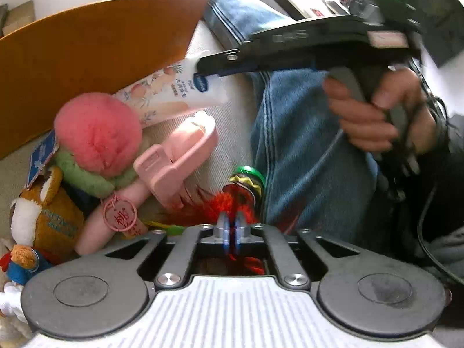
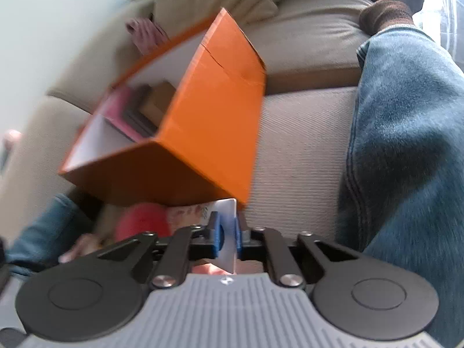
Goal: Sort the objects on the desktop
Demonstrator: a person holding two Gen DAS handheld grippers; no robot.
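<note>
Now my right claw (image 2: 228, 233) pinches the crimped end of the white tube (image 1: 179, 87), just beside the orange box (image 2: 203, 133). My left claw (image 1: 231, 226) is pressed together on what looks like the red feathered toy (image 1: 229, 203). Next: lift both, drop them boxward.

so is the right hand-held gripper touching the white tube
Touching. The right wrist view shows the right hand-held gripper with its blue pads closed on the flat end of the white tube.

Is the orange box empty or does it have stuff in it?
Not empty. The orange box holds something pink and dark flat things; they are too blurred to name.
</note>
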